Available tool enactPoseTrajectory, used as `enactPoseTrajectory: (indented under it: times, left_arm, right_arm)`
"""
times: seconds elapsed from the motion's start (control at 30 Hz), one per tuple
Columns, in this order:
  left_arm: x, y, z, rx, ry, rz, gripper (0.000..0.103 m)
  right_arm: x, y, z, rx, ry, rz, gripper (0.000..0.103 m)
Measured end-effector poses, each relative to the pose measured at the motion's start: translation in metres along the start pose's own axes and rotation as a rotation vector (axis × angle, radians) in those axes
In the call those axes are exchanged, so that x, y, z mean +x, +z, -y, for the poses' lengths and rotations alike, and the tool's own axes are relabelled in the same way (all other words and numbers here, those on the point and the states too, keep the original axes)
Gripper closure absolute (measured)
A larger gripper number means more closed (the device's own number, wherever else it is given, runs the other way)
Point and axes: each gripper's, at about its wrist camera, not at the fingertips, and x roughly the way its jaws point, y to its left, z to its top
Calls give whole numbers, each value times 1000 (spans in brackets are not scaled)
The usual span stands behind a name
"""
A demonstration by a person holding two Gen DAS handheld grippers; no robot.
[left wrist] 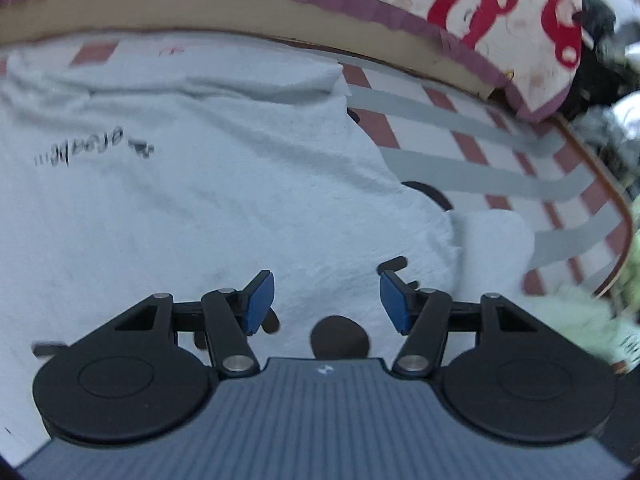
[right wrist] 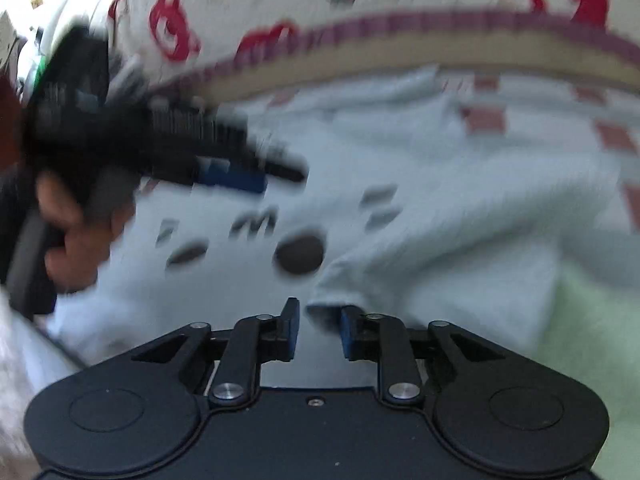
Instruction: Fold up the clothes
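One pale garment (left wrist: 200, 200) with dark lettering lies spread over the checked sheet (left wrist: 460, 136) before you, below the patterned quilt (left wrist: 500, 8). A green cloth (right wrist: 592, 340) sits at its right edge. Your left gripper (left wrist: 326, 300) hovers over the fabric, jaws parted and empty. Your right gripper (right wrist: 318, 330) has its jaws narrowly apart at the sleeve cuff (right wrist: 336, 300); blur hides whether they pinch it

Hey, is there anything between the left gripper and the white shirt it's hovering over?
Nothing visible. The left gripper hangs with jaws apart and empty directly over the white shirt, with only bare fabric below them.
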Motion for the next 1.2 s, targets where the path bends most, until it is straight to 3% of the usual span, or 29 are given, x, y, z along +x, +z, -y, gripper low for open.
enactPoseTrajectory:
  times: [0.1,0.23,0.37,0.4,0.47,0.57,0.67,0.7,0.73,0.8,0.87,0.93,0.97,1.07,1.2]
  left_arm:
    - [-5,-4,9,55,-39,8,45]
    - [0,-7,30,150,-70,-8,45]
    - [13,-16,29,132,-62,-14,45]
    - [18,-18,25,106,-55,-18,45]
    - [28,-20,17,55,-34,-14,47]
    - [26,-19,11,42,-5,8,47]
    - [21,-18,8,42,-11,19,46]
    - [22,-19,8,40,-8,16,46]
    - [24,-20,7,37,-2,9,47]
    - [26,-22,7,44,25,-7,47]
    - [19,-23,5,69,63,0,47]
    - [1,-22,-2,92,119,29,47]
    - [-8,-21,-8,96,143,45,47]
    - [-43,-22,-39,73,225,94,47]
    - [-80,-28,-88,0,357,118,47]
  right_arm:
    - [-2,-13,21,153,117,-21,72]
    - [-29,-28,57,374,162,22,68]
    - [-51,-47,87,671,149,176,45]
    - [-49,-54,94,749,129,222,34]
    - [-40,-73,104,947,101,317,32]
    - [-36,-86,108,1054,187,380,32]
    - [-28,-83,103,1043,120,399,34]
    - [-21,-80,101,1028,114,399,51]
    - [-16,-74,106,997,103,357,77]
    - [-17,-57,111,886,9,289,92]
    - [-40,-35,93,646,-106,341,95]
    - [-80,-19,66,345,-309,425,96]
    - [-101,-16,60,260,-399,452,96]
    - [-140,-21,74,170,-613,425,97]
    - [-122,-51,110,173,-706,274,99]
